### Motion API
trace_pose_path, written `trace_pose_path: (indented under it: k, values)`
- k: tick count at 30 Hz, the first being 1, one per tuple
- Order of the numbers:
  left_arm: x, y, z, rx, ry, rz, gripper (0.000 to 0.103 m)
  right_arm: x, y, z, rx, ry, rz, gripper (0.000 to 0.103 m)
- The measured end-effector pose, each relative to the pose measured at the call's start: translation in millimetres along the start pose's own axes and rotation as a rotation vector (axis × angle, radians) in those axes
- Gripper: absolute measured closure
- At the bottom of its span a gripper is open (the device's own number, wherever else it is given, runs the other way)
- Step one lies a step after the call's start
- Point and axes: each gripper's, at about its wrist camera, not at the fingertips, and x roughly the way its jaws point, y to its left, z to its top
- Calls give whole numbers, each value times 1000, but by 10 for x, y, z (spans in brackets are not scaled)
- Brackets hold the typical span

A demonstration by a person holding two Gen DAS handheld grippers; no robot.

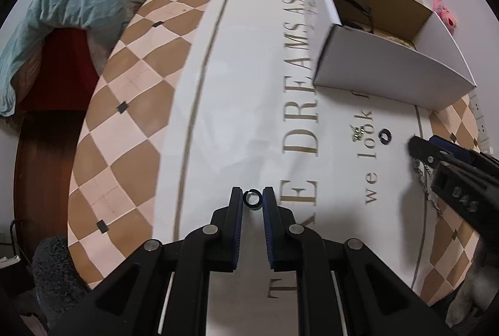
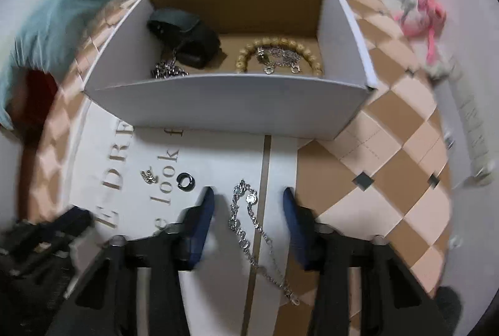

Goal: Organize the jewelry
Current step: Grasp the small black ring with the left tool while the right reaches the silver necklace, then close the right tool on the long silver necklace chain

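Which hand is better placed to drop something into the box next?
Left. The left gripper already pinches a black ring; the right gripper stands open over the silver chain, holding nothing.

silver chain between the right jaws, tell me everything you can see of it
The silver chain is thin metal links with chunkier ornate links at its far end and a small clasp at its near end. It lies loosely snaked, flat on the printed table mat, between the right gripper's open jaws; neither pad touches it.
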Motion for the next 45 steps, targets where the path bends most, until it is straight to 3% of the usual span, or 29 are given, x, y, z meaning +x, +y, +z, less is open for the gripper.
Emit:
trace_pose_path:
  k: [1,5,10,19,22,24,27,28,29,31,35,36,39,41,45]
  values:
    - [-2,18,-2,-3,0,0,93,3,6,0,-2,-3,-2,94]
    - [-8,12,15,-7,2,-7,93,15,-21,-28,9,-6,7,96]
    - [-146,-43,23,-3,-13,-40,93,-239,-252,-68,113,-28,120,103]
    - [-710,-219,179,26,-104,-140,93,-988,-593,-15,175,-138,248,103]
    - [-888,-265,277,35,-140,-164,93,-993,-595,65,168,-95,312,103]
    - [-906,-269,330,38,-154,-163,93,-894,-572,105,142,-79,289,103]
    - [-818,-279,327,37,-143,-146,93,-541,-460,114,111,33,267,99]
    - [-789,-283,311,36,-136,-141,93,-446,-397,103,86,50,247,89]
    - [-731,-284,290,37,-125,-131,93,-380,-353,90,68,52,227,72]
    - [-604,-271,242,32,-95,-119,93,-204,-234,68,27,75,189,58]
    - [-409,-225,140,22,-50,-96,93,12,-110,11,-21,97,102,58]
    - [-374,-213,115,22,-42,-91,93,-2,-82,1,-35,68,85,59]
    - [-288,-171,52,18,-23,-78,93,3,17,-52,-87,39,13,72]
    - [-256,-150,26,13,-15,-76,93,-11,48,-68,-96,28,10,93]
    - [-239,-121,9,0,-12,-78,93,-16,80,-86,-117,16,-11,94]
